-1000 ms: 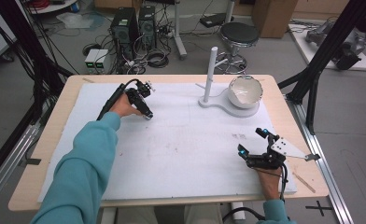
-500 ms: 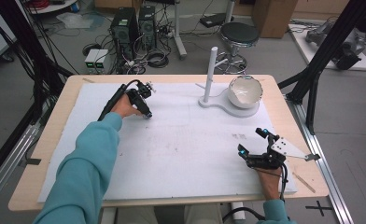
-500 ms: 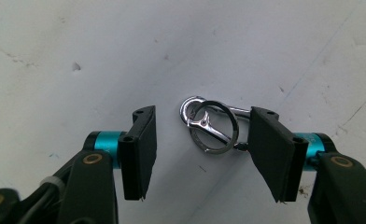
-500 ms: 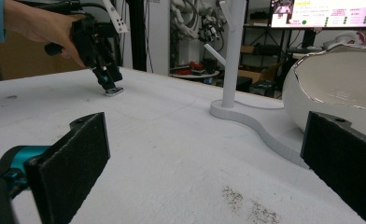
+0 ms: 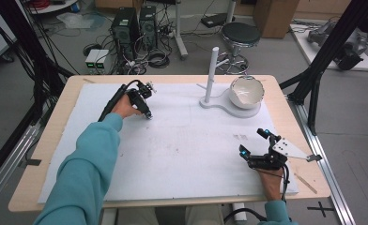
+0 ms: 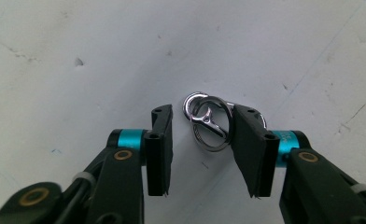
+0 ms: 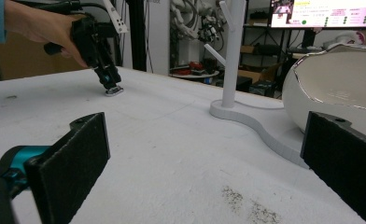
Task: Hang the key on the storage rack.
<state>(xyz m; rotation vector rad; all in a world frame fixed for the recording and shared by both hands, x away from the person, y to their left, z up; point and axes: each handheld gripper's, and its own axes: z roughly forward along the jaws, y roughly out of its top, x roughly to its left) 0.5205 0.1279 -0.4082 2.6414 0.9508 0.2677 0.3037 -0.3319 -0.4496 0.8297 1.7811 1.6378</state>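
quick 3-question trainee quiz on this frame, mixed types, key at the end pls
1. True or false: the left hand-held gripper has its pads clamped tight on the small shiny silver metal rings.
2. Multiple choice: the white bowl with the jagged silver rim sits on
A) the bare wooden table edge
B) the flat base of the white branched stand
C) the black round stool
3. Fill in: the right hand-held gripper has its jaws wide ____ with nothing between them.

Key
1. False: its jaws have just been closing, the rings lie between them, one pad at the rings, the other apart.
2. B
3. open
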